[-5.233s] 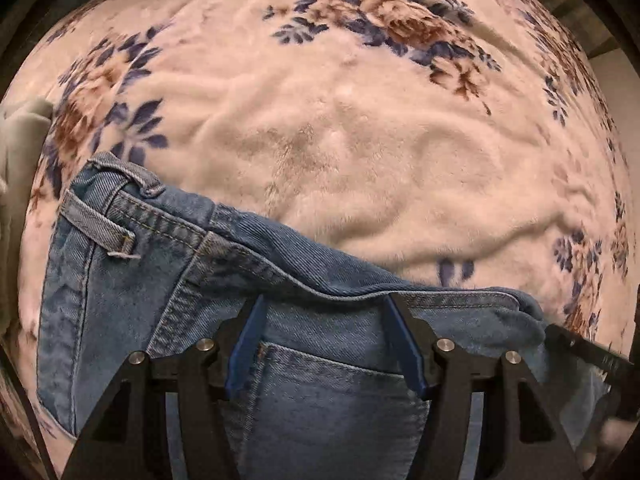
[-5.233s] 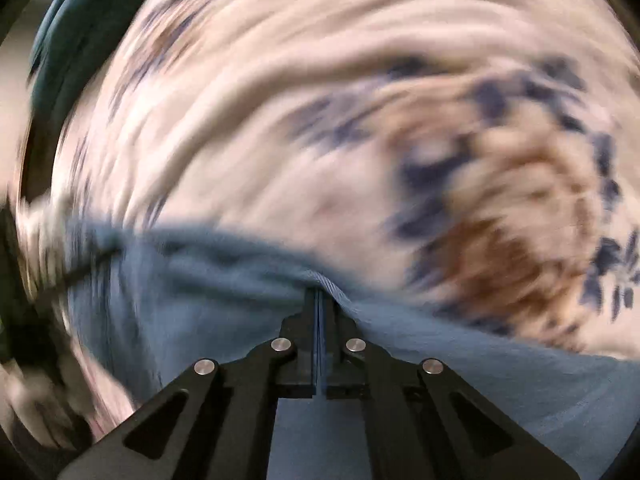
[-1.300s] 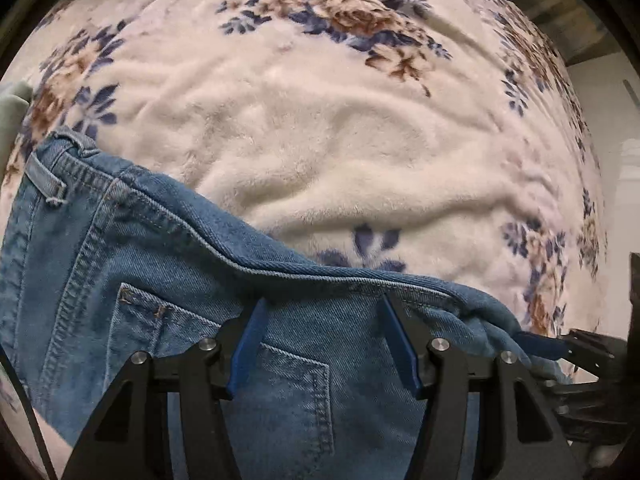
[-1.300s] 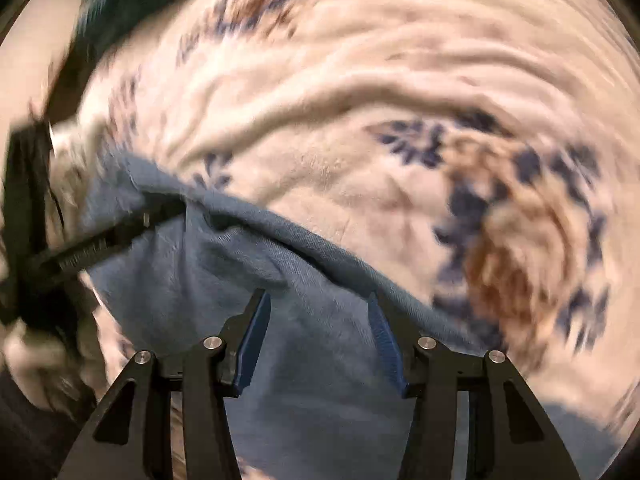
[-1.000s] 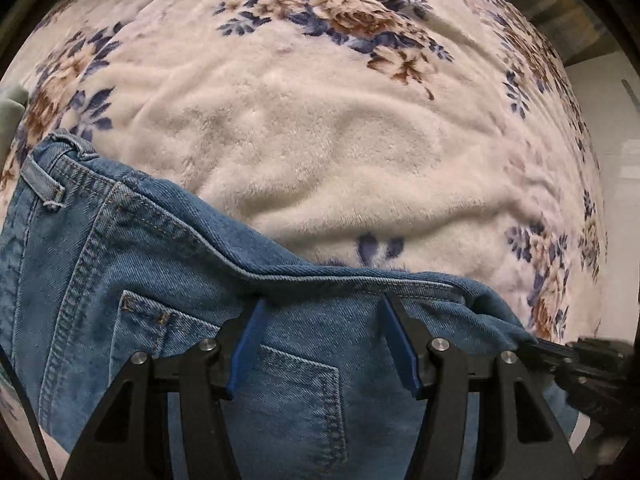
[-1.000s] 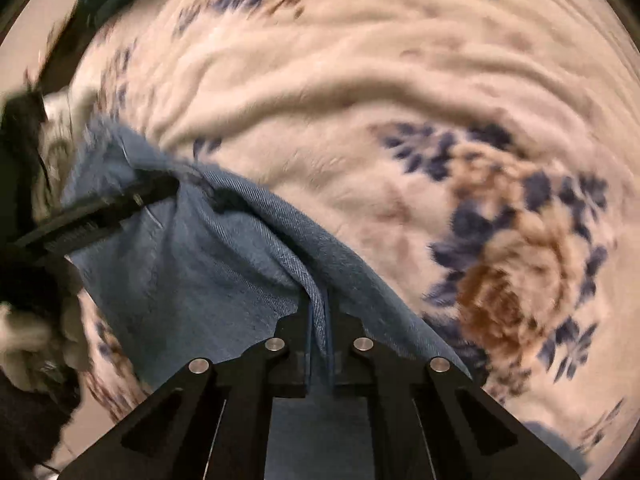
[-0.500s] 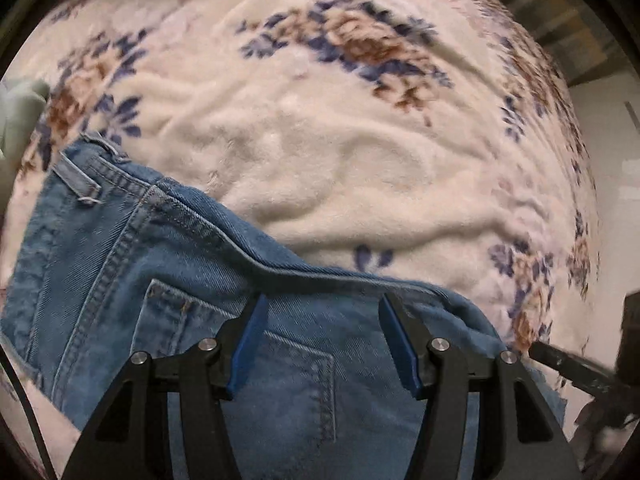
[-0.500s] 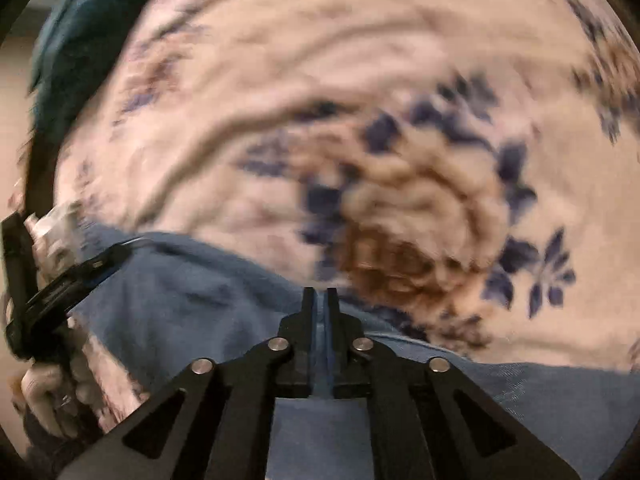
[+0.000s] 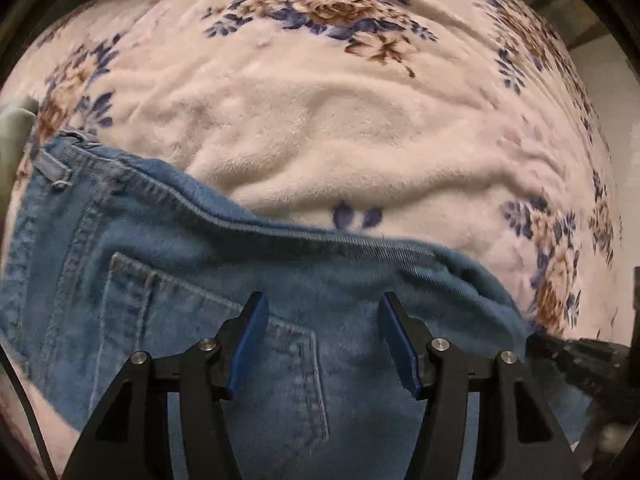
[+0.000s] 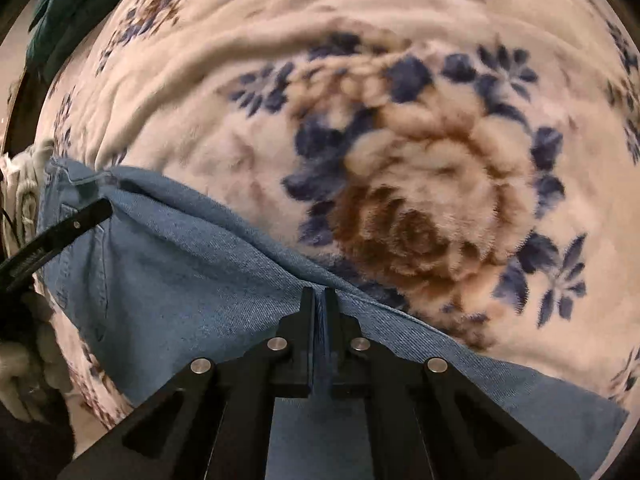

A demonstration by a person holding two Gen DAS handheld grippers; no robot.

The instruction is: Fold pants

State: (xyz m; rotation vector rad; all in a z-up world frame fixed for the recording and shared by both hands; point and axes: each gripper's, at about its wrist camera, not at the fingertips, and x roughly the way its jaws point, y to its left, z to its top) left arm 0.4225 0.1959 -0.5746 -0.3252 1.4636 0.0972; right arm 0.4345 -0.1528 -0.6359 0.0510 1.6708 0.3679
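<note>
Blue jeans (image 9: 160, 248) lie on a floral blanket, back pocket up and waistband with a belt loop at the left. My left gripper (image 9: 321, 300) points down over the pocket, its blue pads apart and gripping nothing. In the right wrist view, my right gripper (image 10: 319, 292) is shut on the folded upper edge of the jeans (image 10: 180, 264), with denim pinched between its pads. One finger of the left gripper (image 10: 72, 220) shows at the left edge there. The right gripper (image 9: 580, 352) appears at the far right of the left wrist view.
A cream plush blanket (image 9: 320, 120) with brown roses and blue leaves covers the surface beyond the jeans. A teal cloth (image 10: 68, 8) lies at the far left corner. A pale green cloth (image 9: 12, 128) sits by the waistband. A hand in a pale glove (image 10: 24, 380) holds the left gripper.
The right gripper stood open over the denim, then shut on the folded edge and carried it sideways over the big rose. The left gripper shifted slightly and stayed open.
</note>
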